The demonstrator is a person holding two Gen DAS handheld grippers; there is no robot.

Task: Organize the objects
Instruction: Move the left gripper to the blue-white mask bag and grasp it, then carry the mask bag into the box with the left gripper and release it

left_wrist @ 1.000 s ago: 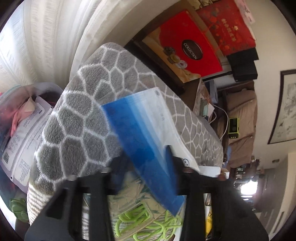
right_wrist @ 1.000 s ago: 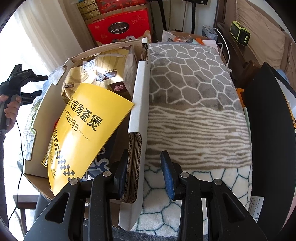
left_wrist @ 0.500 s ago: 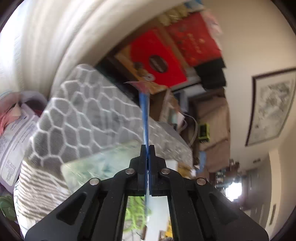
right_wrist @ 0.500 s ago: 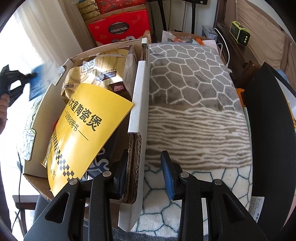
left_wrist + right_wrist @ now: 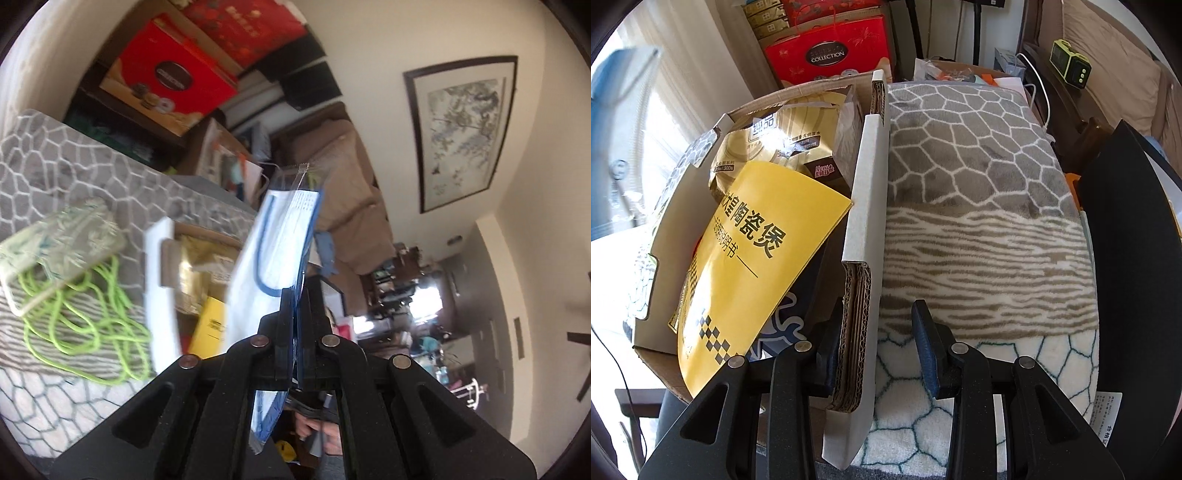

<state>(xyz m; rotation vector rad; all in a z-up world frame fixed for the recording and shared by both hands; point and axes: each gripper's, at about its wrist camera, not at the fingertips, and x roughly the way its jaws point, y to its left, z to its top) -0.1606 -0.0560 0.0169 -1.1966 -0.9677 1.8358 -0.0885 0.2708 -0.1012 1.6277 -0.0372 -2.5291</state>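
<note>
My left gripper (image 5: 293, 295) is shut on a blue-and-white plastic packet (image 5: 277, 240), holding it edge-on in the air above the open cardboard box (image 5: 159, 280). In the right wrist view the same packet (image 5: 620, 85) is a blur at the upper left. The box (image 5: 864, 192) holds a yellow booklet (image 5: 750, 258) and a gold bag (image 5: 783, 136). My right gripper (image 5: 875, 328) points steeply down and straddles the box's near wall. A strip of blanket shows between the wall and the right finger, so the pads do not clamp it.
A grey-and-cream patterned blanket (image 5: 979, 184) lies to the right of the box. On it rest a bamboo-print case (image 5: 62, 251) and a loose green cord (image 5: 81, 317). Red gift boxes (image 5: 827, 55) are stacked behind. A black panel (image 5: 1126, 258) stands at the right.
The left gripper closed on the packet, lifted it off the blanket and rolled it edge-on, carrying it up and toward the box. The right gripper has not moved.
</note>
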